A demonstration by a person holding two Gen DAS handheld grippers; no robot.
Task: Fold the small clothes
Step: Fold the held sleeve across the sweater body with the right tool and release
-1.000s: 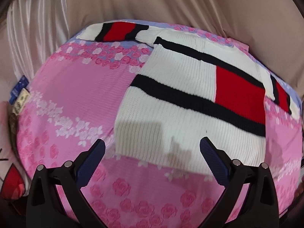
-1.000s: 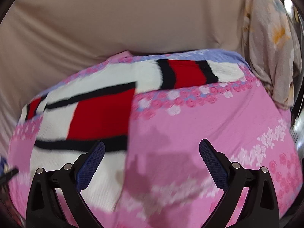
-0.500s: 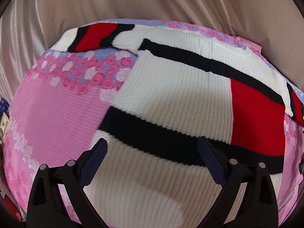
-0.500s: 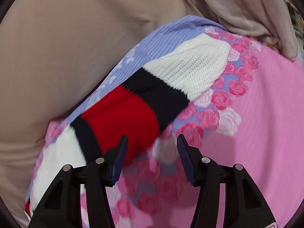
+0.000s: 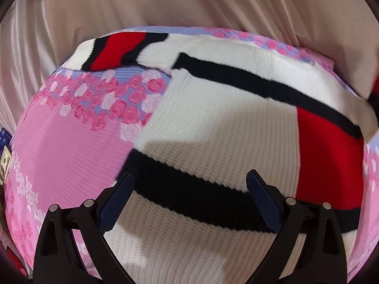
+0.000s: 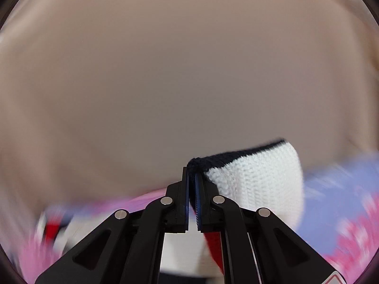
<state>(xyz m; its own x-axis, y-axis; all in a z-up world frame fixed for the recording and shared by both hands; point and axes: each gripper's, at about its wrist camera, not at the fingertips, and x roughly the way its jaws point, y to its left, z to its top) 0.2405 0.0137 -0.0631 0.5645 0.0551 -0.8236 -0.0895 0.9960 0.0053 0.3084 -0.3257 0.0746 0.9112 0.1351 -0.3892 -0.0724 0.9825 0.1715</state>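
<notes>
A small white knit sweater [image 5: 213, 127] with black stripes and red blocks lies flat on a pink floral bedspread [image 5: 66, 146]. Its left sleeve [image 5: 116, 49] stretches out at the far left. My left gripper [image 5: 189, 184] is open and hovers low over the sweater's lower black stripe. My right gripper [image 6: 192, 179] is shut on the right sleeve's cuff [image 6: 255, 179], pinching it at the black stripe, and holds it lifted off the bed. The lifted sleeve shows at the right edge of the left wrist view [image 5: 373, 94].
A beige padded headboard or wall [image 5: 189, 2] rises right behind the bed's far edge and fills the right wrist view [image 6: 165, 71]. Shiny pale curtain fabric [image 5: 21, 54] hangs at the left. Some small packets [image 5: 4, 151] lie at the bed's left edge.
My right gripper closed on the right sleeve's cuff and lifted it off the bed. My left gripper stayed open and shifted slightly over the sweater body.
</notes>
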